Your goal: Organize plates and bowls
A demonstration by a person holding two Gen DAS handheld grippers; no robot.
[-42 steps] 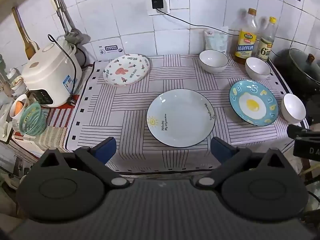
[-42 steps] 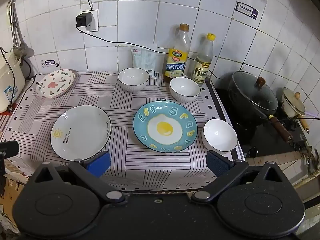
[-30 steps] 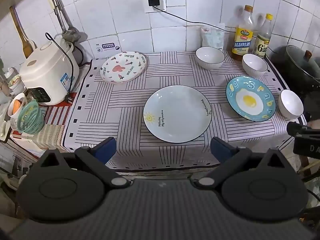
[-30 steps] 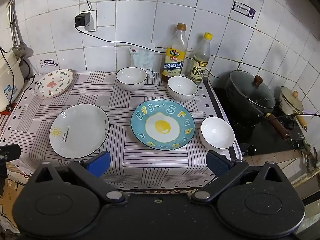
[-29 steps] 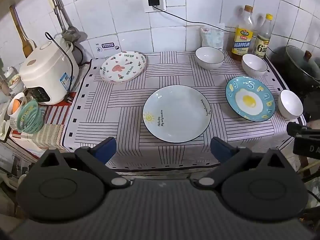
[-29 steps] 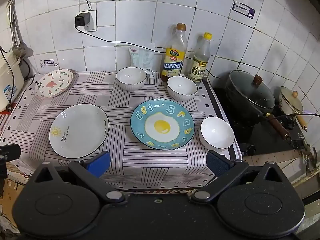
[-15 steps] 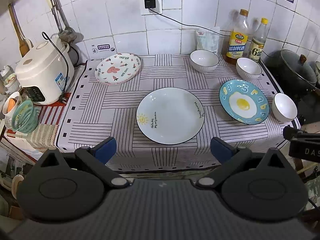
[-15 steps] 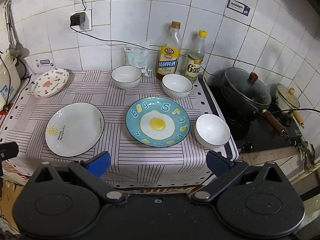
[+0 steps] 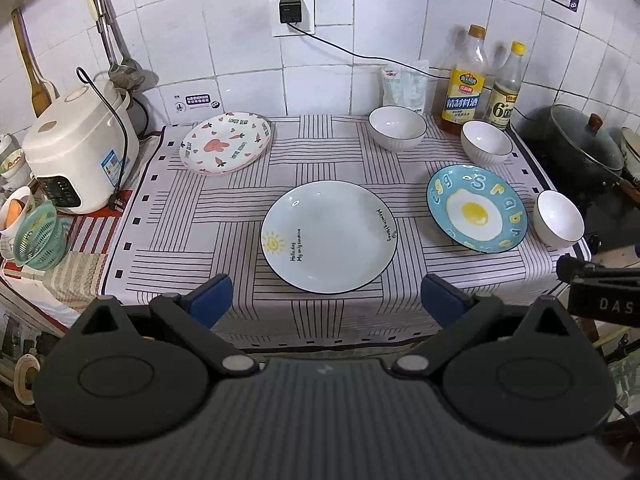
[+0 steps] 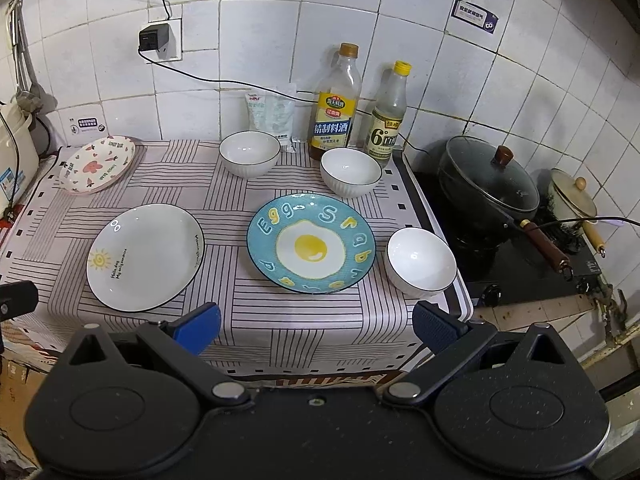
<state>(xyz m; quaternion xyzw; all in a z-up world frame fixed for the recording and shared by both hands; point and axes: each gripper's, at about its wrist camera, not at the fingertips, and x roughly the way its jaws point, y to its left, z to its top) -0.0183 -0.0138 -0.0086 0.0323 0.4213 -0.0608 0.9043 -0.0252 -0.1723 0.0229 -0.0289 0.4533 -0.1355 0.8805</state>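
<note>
Plates and bowls lie unstacked on striped cloth (image 9: 192, 216): pink carrot plate (image 9: 226, 142) far left, sun plate (image 9: 329, 236) centre front, blue egg plate (image 9: 476, 208) right. White bowls: one (image 9: 397, 127) at back, one (image 9: 486, 147) before the bottles (image 9: 464, 84), one (image 9: 558, 219) at the right edge. Left gripper (image 9: 326, 298) hovers off the front edge, fingers wide apart, empty. Right gripper (image 10: 316, 326) same, spread, holding nothing.

On the worktop (image 9: 200, 216), the sun plate (image 9: 329, 237) lies centre-front; the egg plate (image 9: 476, 208) to its right, three bowls (image 9: 397, 127) behind and right, the bear plate (image 9: 225, 143) back-left.
</note>
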